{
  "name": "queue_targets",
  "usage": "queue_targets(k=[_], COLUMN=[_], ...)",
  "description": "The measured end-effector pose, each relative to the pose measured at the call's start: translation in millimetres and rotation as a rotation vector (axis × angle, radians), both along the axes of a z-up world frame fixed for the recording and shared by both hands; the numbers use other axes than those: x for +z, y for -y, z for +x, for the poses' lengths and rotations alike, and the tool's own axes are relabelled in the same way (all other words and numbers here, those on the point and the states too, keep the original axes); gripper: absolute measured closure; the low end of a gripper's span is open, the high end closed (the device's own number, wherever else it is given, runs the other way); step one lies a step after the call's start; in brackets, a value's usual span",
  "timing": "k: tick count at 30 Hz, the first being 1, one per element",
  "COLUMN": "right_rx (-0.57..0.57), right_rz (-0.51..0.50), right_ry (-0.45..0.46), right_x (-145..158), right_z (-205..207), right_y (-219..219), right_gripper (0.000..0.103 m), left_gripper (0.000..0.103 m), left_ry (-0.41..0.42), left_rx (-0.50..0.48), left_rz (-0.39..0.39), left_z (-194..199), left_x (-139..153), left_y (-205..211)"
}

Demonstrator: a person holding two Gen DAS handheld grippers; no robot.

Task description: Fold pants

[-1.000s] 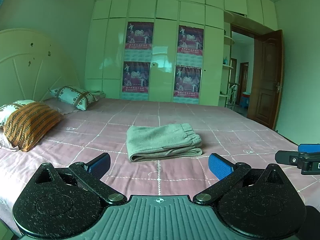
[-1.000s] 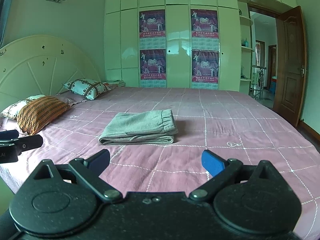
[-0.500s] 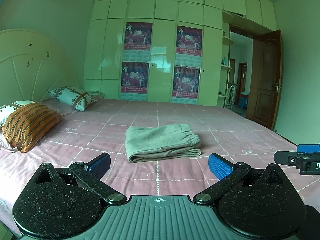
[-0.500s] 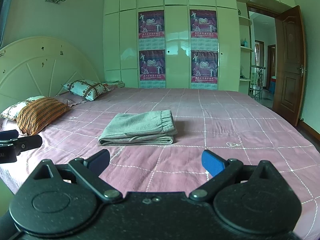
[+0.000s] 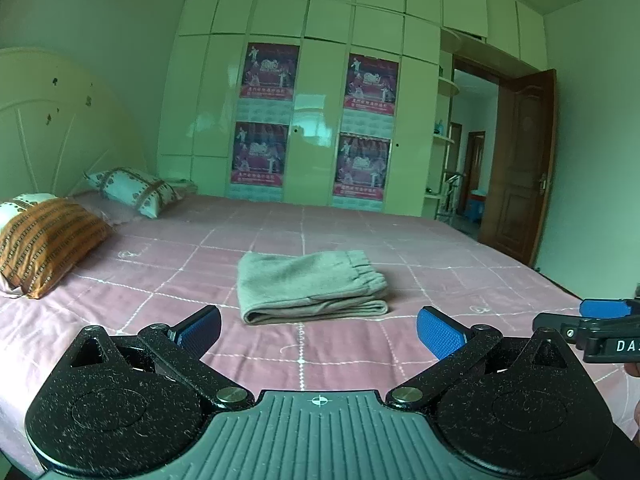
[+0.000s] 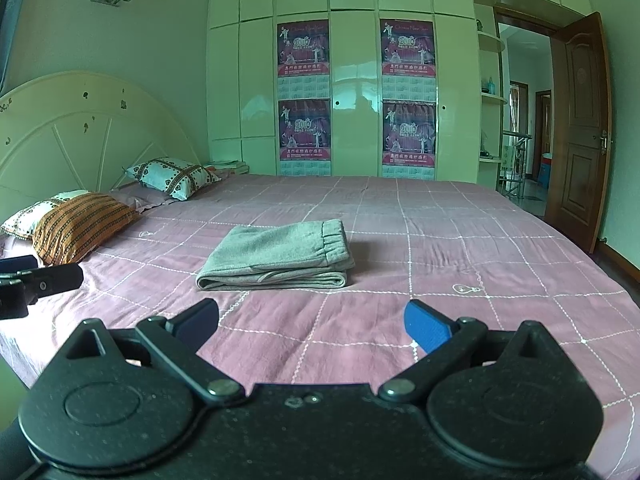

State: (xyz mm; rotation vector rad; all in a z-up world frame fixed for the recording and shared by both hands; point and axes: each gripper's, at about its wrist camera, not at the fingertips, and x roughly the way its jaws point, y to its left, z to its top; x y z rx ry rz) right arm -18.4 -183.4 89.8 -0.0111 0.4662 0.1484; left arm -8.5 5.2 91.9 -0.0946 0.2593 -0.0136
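The left claw (image 5: 318, 330) is wide open and holds nothing. The right claw (image 6: 312, 322) is also wide open and empty. Beyond them, at frame centre, the folded pants (image 5: 310, 286) lie on the bed (image 5: 460, 280).

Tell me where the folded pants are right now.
In both wrist views the pants lie mid-bed on the pink bedspread, ahead of both open grippers and right of the striped pillow.
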Motion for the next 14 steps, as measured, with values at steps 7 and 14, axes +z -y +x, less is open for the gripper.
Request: queue_targets(k=[7, 14], right_rx=[-0.003, -0.003], right_rz=[-0.002, -0.006], right_ry=[0.005, 0.006], right_x=[-1.2, -2.3], right_z=[-0.6, -1.5], right_y=[0.5, 2.0], right_gripper=[0.008, 0.008], left_gripper=[0.000, 0.000], left_ry=[0.019, 0.027], left_rx=[0.007, 0.007], left_rz=[0.013, 0.026], left_z=[-2.0, -3.1], left_x=[2.0, 3.5], left_y=[-1.7, 1.1])
